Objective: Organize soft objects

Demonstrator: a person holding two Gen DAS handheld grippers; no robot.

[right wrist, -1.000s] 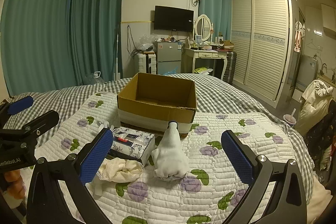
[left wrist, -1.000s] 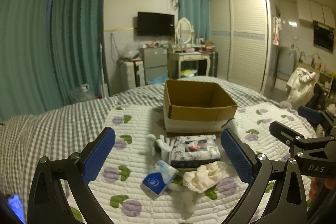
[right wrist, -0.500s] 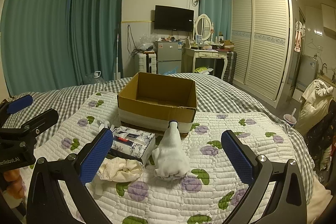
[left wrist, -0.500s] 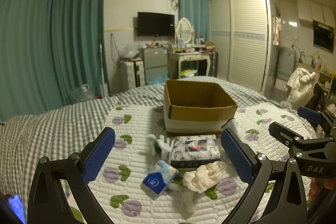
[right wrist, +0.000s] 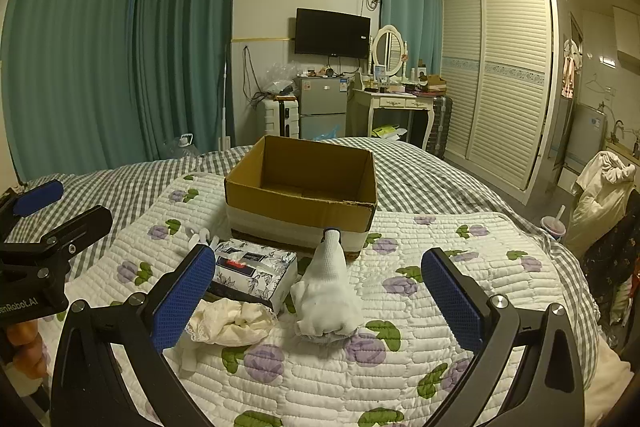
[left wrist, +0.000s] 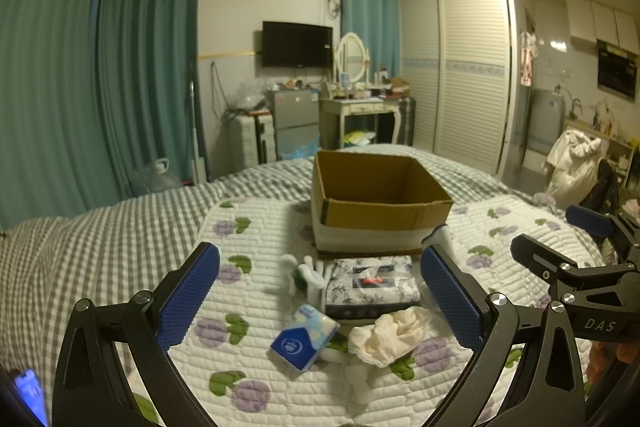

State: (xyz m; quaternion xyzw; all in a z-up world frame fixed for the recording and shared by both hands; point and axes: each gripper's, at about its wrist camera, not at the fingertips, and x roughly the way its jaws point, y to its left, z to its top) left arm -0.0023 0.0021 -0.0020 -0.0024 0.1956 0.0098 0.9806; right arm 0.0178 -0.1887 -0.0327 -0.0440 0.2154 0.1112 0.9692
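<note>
Both the left tongs [left wrist: 320, 291] and the right tongs [right wrist: 318, 295] are hovering spread wide, gripping nothing; below them the tissue pack [left wrist: 371, 285], blue packet [left wrist: 304, 337], cream cloth [left wrist: 390, 335] and white sock [right wrist: 328, 291] are lying on the quilt [right wrist: 440, 307], just before the open cardboard box [right wrist: 304, 187].

In the left wrist view, the left tool's [left wrist: 320, 291] right-hand pad covers most of the white sock [left wrist: 439, 235] at about 3 o'clock of the tissue box [left wrist: 372, 285], whose print is too small to read. At 7 o'clock a glowing phone [left wrist: 28, 393] is cut by the edge. In the right wrist view, the cardboard box [right wrist: 302, 197] hides its own near floor.
</note>
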